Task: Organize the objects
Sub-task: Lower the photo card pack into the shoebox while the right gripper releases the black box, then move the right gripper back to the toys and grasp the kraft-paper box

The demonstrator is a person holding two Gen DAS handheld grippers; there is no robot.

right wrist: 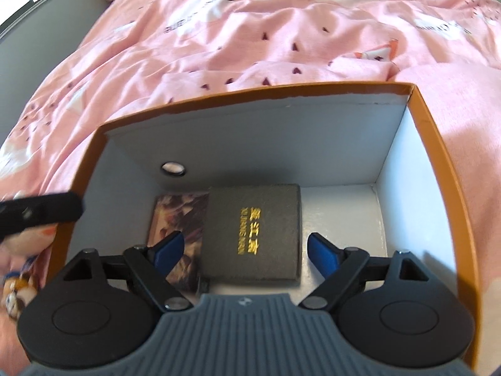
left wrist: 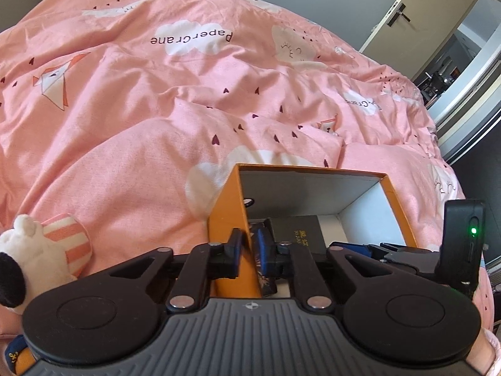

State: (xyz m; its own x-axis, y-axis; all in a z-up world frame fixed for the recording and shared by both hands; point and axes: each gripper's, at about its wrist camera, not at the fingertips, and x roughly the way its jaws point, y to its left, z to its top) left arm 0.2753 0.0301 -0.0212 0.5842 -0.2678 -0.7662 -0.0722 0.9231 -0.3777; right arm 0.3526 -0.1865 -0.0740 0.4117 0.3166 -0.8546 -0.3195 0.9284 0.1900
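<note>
1. Black case [right wrist: 252,235] lying flat on orange box [right wrist: 444,169] floor, partly atop patterned card [right wrist: 178,216].
2. Right gripper [right wrist: 247,252] spread wide, straddling case; lift straight out.
3. Left gripper [left wrist: 249,250] pinching box's side wall; hold steady.

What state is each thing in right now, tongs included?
Left tongs: shut on the orange box's side wall.
Right tongs: open, over the black case.
Orange box: lidless, on the pink duvet.
Black case: closed, flat inside, overlapping a printed card.
Plush toy: lying beside the box.
</note>
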